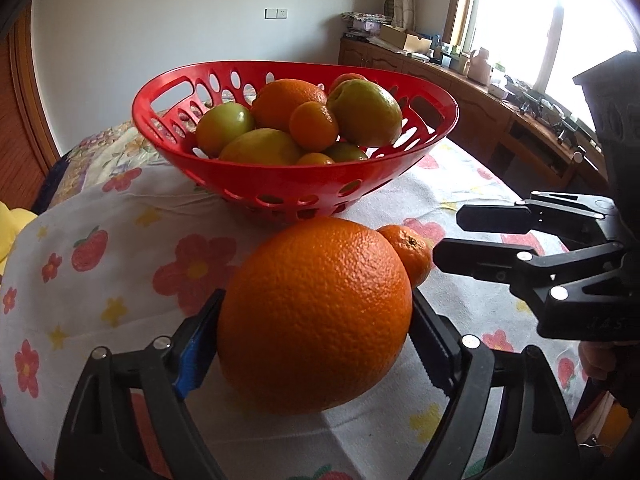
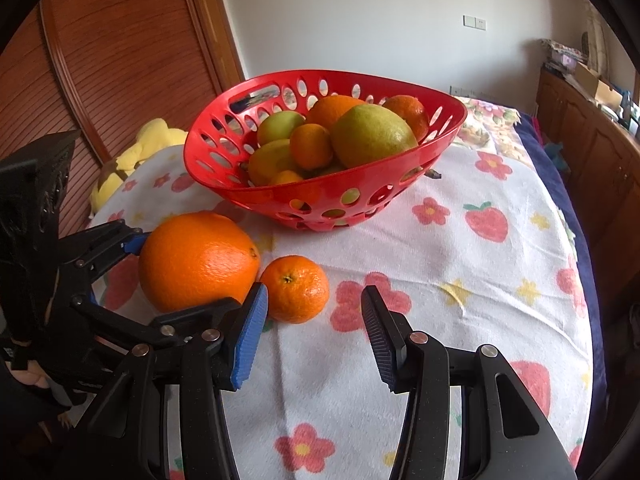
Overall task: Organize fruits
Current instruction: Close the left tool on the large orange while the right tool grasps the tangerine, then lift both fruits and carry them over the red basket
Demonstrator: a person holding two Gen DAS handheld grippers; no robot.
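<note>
The big orange (image 1: pixel 316 316) sits on the flowered cloth (image 2: pixel 440 260) in front of the red basket (image 1: pixel 280 176). It lies between the pads of the left tool (image 1: pixel 316 300), which press against both its sides, the jaws set wide. A small mandarin (image 2: pixel 296 288) lies just beside it.

The right wrist view shows the whole mandarin, stem up. The left view shows only a part of it behind the orange. The right tool (image 2: pixel 316 320) stands partly open and empty, just short of the mandarin.

Only the left view shows the window and sideboard (image 1: pixel 480 112). Only the right shows a yellow plush toy (image 2: pixel 152 140). Fruit low in the basket is hidden by the pile above.
</note>
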